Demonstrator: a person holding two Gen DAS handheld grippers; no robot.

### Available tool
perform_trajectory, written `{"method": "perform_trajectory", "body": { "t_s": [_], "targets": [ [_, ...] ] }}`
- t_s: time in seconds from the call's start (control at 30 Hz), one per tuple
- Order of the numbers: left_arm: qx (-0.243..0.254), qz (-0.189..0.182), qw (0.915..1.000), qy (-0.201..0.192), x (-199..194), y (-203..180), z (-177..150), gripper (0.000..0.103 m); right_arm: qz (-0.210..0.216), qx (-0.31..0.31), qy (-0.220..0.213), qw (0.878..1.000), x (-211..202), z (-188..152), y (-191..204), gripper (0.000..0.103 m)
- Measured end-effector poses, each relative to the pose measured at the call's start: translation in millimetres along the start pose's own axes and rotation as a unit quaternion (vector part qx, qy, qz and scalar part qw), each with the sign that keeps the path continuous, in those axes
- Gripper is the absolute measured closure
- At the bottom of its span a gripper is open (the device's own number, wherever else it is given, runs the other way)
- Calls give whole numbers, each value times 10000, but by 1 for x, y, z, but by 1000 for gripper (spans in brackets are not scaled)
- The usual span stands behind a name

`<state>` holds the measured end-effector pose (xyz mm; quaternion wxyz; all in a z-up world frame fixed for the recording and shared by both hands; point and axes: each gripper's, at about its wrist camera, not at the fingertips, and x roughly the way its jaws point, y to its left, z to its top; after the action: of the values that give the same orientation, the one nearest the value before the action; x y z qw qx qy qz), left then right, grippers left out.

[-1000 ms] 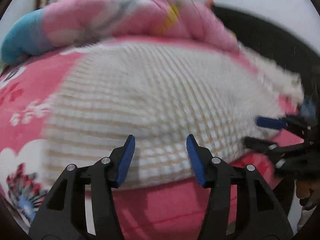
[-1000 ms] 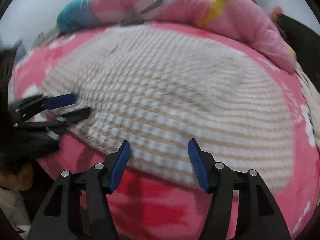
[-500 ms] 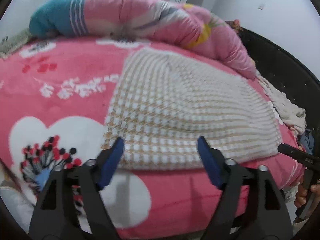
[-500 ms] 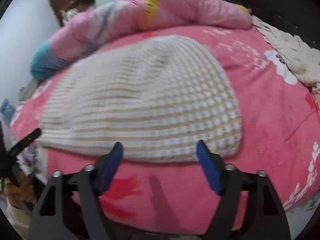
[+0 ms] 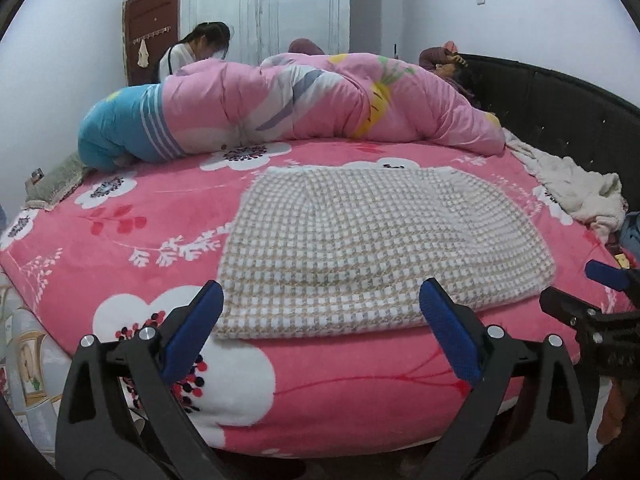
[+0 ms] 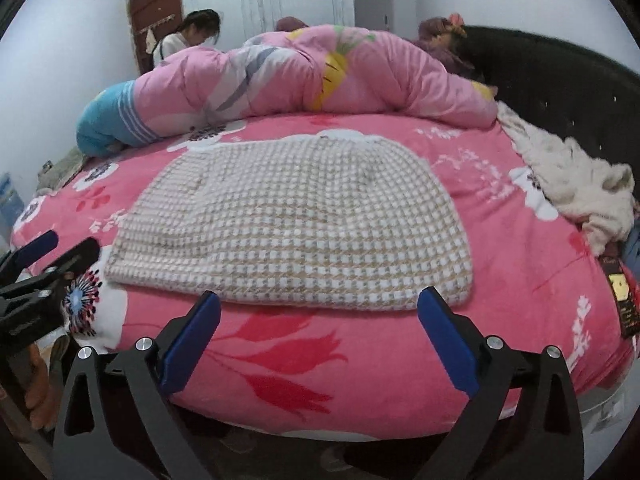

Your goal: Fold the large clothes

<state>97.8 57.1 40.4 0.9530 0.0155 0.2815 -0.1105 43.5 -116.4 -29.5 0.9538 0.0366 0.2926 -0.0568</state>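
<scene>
Both sets of jaws are opening, empty, on the left gripper (image 5: pixel 322 324) and right gripper (image 6: pixel 319 320). Folded checked garment (image 5: pixel 372 248) lies on the bed (image 5: pixel 120 240): soft, limp, likely thick; pinch its near corners.

Beige-white checked garment (image 5: pixel 384 248); pink floral bedspread (image 5: pixel 120 248); pink quilt (image 5: pixel 320 100) (blue striped end).

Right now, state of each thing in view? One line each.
checked garment: folded, lying flat on the bed, nothing gripping it
left gripper: jaws opening, nothing between them
right gripper: jaws opening, nothing between them
pink quilt: bunched in a roll along the far side
white blanket: crumpled by the headboard
brown door: shut
</scene>
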Motion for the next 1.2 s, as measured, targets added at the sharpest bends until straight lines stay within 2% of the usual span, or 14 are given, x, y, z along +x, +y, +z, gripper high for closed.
{"method": "perform_trajectory", "body": {
  "t_s": [0.13,0.23,0.43,0.5,0.83,1.2],
  "targets": [
    [-40,399,9991,97,2,-7,2,8,-221,-213,-256,9992,-11,3,10,7],
    [1,434,9988,230,6,-11,1,8,-271,-282,-338,9987,-15,4,15,7],
    [-379,301,9947,903,25,-9,-7,8,-315,-229,107,9992,5,-1,17,7],
    [-363,335,9935,1026,31,-9,-12,8,-299,-171,248,9991,11,-3,15,7],
    [-295,500,9904,1256,42,-13,-18,8,-307,-113,532,9980,22,-7,10,7],
    [-239,561,9883,1399,49,-18,-22,8,-292,-80,583,9978,24,-7,9,7]
  ]
}}
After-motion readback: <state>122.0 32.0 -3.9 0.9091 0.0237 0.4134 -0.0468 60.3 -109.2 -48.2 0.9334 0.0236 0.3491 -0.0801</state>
